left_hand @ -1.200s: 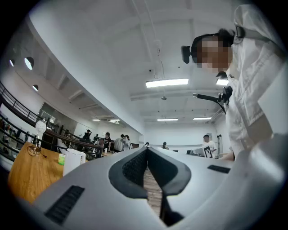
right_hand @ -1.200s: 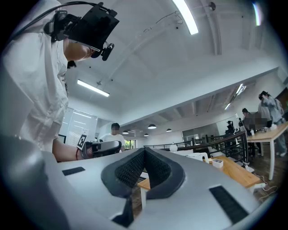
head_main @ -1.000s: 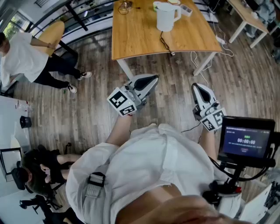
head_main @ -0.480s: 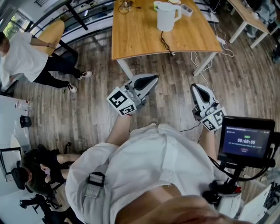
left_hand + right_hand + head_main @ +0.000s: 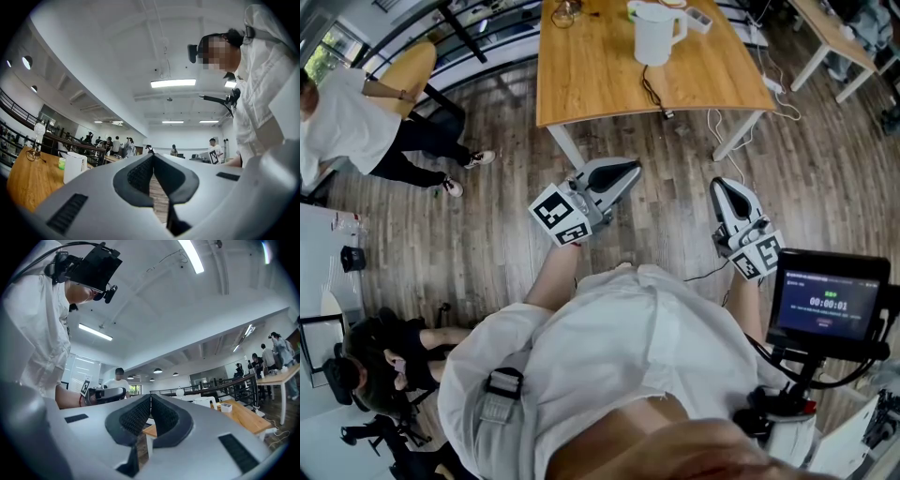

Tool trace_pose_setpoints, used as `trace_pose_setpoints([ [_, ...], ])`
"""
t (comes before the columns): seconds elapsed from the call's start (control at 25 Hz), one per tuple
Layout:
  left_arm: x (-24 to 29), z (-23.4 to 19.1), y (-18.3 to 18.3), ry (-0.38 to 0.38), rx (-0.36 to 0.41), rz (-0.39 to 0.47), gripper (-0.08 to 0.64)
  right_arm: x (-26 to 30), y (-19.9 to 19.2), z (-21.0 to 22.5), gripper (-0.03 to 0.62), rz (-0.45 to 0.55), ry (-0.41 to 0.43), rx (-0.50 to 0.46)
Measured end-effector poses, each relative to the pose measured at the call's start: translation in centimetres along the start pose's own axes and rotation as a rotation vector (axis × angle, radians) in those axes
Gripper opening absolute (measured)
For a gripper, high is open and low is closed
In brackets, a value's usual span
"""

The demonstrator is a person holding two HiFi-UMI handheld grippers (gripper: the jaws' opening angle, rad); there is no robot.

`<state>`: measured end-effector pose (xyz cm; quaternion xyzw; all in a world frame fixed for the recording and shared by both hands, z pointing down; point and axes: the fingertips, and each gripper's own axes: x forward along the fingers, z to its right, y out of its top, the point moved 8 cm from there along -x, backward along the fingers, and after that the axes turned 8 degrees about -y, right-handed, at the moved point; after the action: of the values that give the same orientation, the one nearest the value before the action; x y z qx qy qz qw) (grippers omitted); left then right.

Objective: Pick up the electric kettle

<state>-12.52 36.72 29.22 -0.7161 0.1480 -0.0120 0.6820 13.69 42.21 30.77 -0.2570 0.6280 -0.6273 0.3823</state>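
Left gripper [image 5: 628, 170] and right gripper [image 5: 721, 186] both closed, empty, over wood-plank floor [image 5: 487, 234], white plastic electric kettle [image 5: 656, 33] near far edge of light wooden table [image 5: 591, 80], well apart

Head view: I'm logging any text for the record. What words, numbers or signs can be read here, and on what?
"00:00:01" on the screen.
Small line above it on the screen: too small to read.
Marker cubes: square patterns only, no text.
Kettle: no print that I can read.
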Motion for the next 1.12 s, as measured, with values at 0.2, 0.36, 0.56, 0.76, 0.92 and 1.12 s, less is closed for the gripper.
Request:
trace_pose_setpoints([
  [0.2, 2.6, -0.1, -0.6, 0.015, -0.006, -0.019, 0.008, -0.8, 0.0, 2.7, 0.009, -0.005, 0.01, 0.016],
  [0.36, 4.6, 0.8, -1.4, 0.011, 0.002, -0.024, 0.008, -2.1, -0.3, 4.4, 0.009, 0.001, 0.021, 0.02],
  [0.56, 5.5, 1.3, -1.6, 0.019, 0.011, -0.021, 0.008, -2.6, -0.1, 5.2, 0.009, 0.006, 0.03, 0.019],
  [0.76, 5.9, 1.8, -2.3, 0.022, 0.017, -0.02, 0.008, -3.0, -0.3, 6.0, 0.009, 0.01, 0.031, 0.016],
  [0.92, 5.7, 1.7, -2.1, 0.035, 0.024, -0.014, 0.008, -2.7, -0.2, 6.1, 0.009, 0.013, 0.042, 0.011],
  [1.12, 5.5, 1.1, -1.8, 0.043, 0.032, -0.012, 0.008, -2.2, 0.0, 5.9, 0.009, 0.015, 0.049, 0.002],
])
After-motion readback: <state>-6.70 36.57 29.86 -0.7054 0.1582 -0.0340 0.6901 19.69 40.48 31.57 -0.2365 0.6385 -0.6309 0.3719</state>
